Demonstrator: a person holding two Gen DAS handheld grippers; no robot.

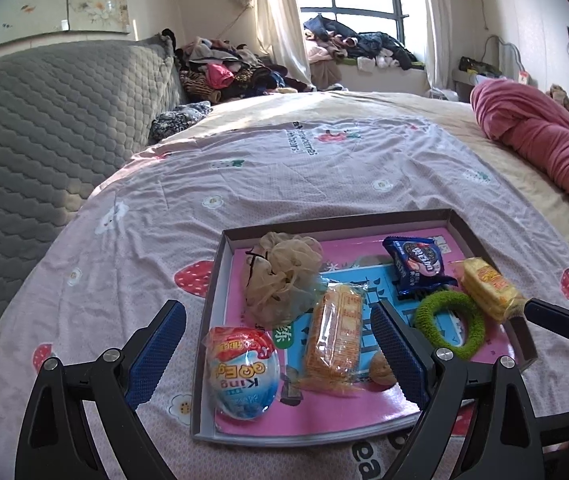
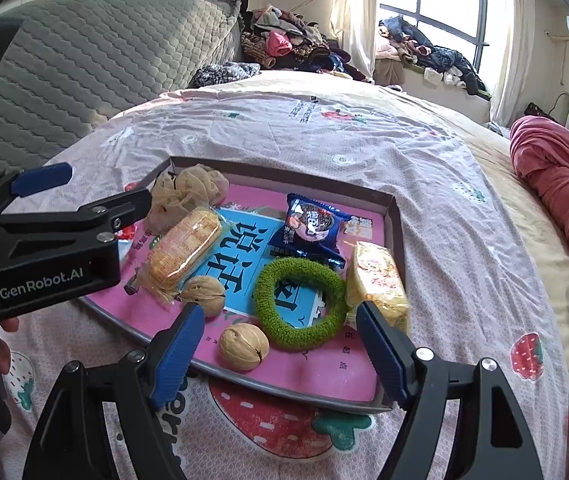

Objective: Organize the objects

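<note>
On the bed's strawberry-print sheet (image 1: 268, 184) sits a shallow tray (image 2: 398, 224) lined with a pink-and-blue book (image 2: 240, 248). Along the tray's far edge lie a beige mesh pouf (image 1: 284, 268) at the left corner and a blue snack packet (image 2: 312, 224); a yellow cracker pack (image 2: 376, 280) lies at the right edge, an orange cracker pack (image 1: 334, 330) mid-tray, and an egg-shaped toy (image 1: 242, 376) on the near-left corner. A green ring (image 2: 300, 304) and two walnuts (image 2: 244, 346) lie near the front edge, with the left gripper (image 1: 280, 348) and right gripper (image 2: 280, 356) both spread wide and apparently holding nothing.
</note>
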